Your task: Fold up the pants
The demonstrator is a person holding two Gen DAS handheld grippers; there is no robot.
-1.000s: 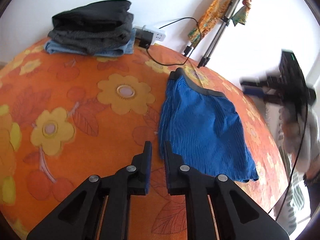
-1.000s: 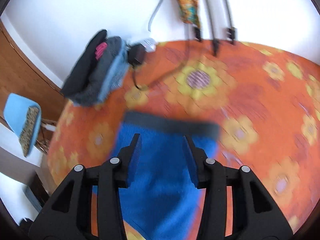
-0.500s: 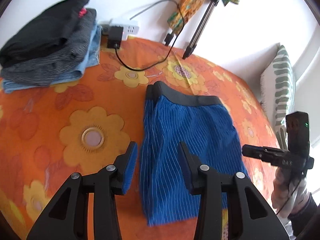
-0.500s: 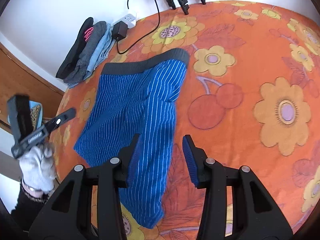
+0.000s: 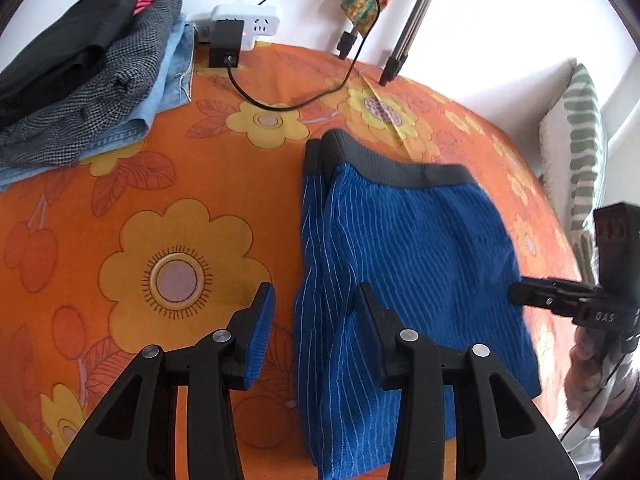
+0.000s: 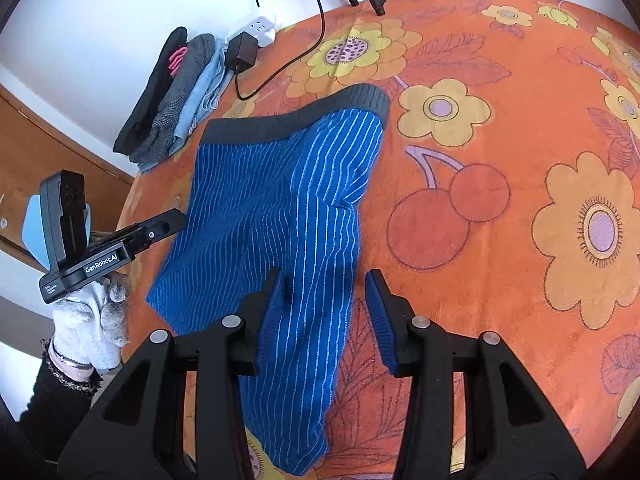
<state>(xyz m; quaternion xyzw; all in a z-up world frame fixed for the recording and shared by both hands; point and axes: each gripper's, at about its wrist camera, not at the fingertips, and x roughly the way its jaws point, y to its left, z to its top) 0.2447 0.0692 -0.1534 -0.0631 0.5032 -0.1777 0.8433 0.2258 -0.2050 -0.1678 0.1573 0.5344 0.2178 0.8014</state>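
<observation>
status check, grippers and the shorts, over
Left gripper open, right gripper open, both empty. Blue striped shorts flat on orange floral cloth, already folded lengthwise. Nothing in the way; clothes stack far off.

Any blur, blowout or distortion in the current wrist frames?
Left wrist: sharp apart from slight smear at the blue pants' right edge; window area top right blown out; strong fisheye bending of the orange cover. Right wrist: sharp throughout, white wall evenly bright, the gripper's shadow falls across the pants; same barrel curvature.
</observation>
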